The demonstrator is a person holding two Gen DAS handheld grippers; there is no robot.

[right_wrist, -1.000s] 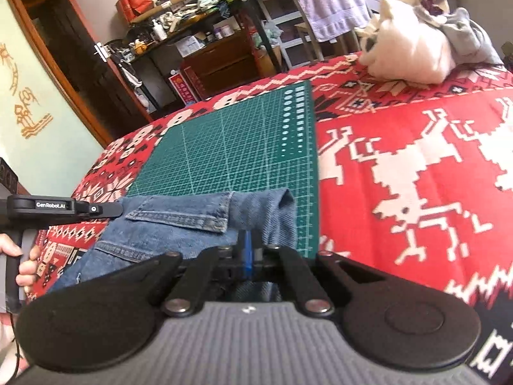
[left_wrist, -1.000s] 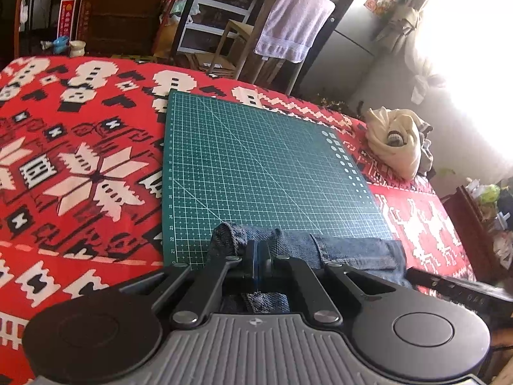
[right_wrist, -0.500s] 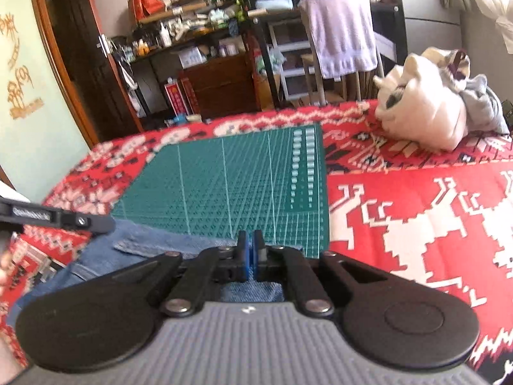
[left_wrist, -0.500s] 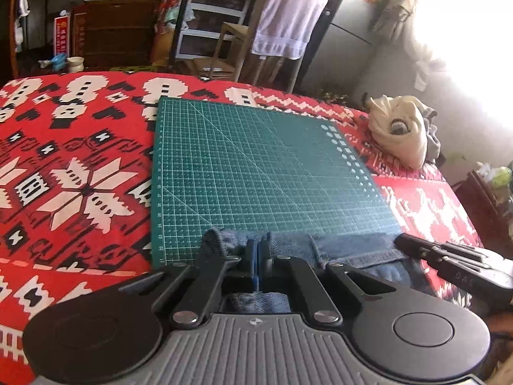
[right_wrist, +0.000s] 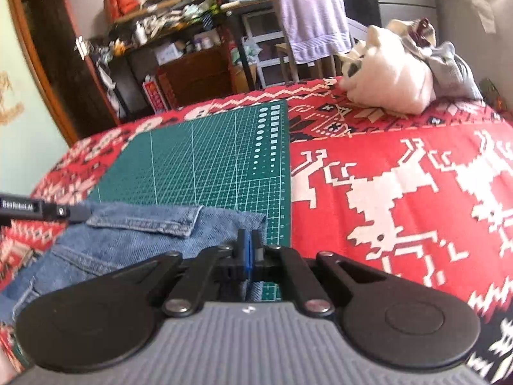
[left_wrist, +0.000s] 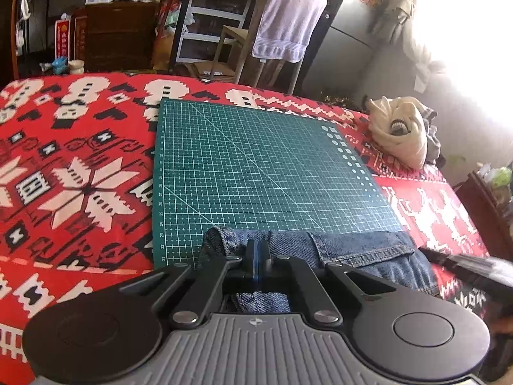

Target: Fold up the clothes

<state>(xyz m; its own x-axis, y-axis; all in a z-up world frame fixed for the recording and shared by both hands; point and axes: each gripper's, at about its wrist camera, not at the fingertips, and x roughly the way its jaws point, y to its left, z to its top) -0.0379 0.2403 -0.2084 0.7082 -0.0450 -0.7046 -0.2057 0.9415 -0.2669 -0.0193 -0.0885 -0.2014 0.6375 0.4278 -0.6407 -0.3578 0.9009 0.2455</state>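
A blue denim garment (left_wrist: 352, 250) lies across the near edge of the green cutting mat (left_wrist: 256, 173). My left gripper (left_wrist: 258, 250) is shut on the denim's left corner, with cloth bunched around its tips. In the right wrist view the same denim (right_wrist: 134, 234) shows a pocket flap, and my right gripper (right_wrist: 247, 247) is shut on its right corner, near the cutting mat's (right_wrist: 208, 166) right edge. The left gripper's black body (right_wrist: 35, 210) pokes in at the left of that view. The right gripper's body (left_wrist: 471, 264) shows blurred at the right of the left wrist view.
A red patterned blanket (left_wrist: 73, 176) covers the surface under the mat. A heap of cream and grey clothes (left_wrist: 400, 131) sits at the far right corner, clothes heap (right_wrist: 400, 70). Beyond stand a chair with a lilac towel (left_wrist: 288, 22) and cluttered shelves (right_wrist: 179, 32).
Both grippers still pinch the denim corners. The views have rolled slightly, and the denim edge now reaches a little further onto the mat than half a second ago.
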